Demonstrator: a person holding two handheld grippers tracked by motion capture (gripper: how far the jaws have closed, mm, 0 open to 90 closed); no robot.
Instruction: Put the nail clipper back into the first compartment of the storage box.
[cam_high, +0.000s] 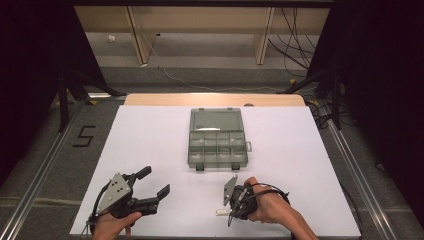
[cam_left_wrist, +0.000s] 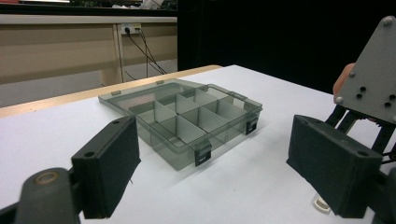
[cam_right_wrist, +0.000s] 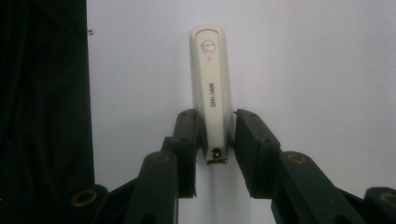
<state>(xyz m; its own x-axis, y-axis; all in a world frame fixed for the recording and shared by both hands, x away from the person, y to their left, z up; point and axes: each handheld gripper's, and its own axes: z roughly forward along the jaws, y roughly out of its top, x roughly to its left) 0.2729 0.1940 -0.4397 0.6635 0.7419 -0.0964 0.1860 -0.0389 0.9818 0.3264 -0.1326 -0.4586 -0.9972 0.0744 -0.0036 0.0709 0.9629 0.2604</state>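
Note:
A cream nail clipper (cam_right_wrist: 210, 79) lies flat on the white table sheet (cam_high: 150, 140), near the front edge. My right gripper (cam_right_wrist: 217, 135) straddles its near end. The left pad touches the clipper, and a thin sliver of gap shows at the right pad. From above, that gripper (cam_high: 229, 212) points left with the clipper (cam_high: 220, 212) sticking out of it. My left gripper (cam_high: 155, 181) rests at the front left, open wide and empty. Its own view (cam_left_wrist: 219, 168) looks toward a clear grey compartment box (cam_left_wrist: 187, 116), lid open.
The box (cam_high: 217, 145) sits mid-table with its lid folded back toward the far side. Its compartments look empty. The right gripper's grey plate (cam_left_wrist: 373, 79) stands close on the right of the left gripper view. The table's front edge is just behind both hands.

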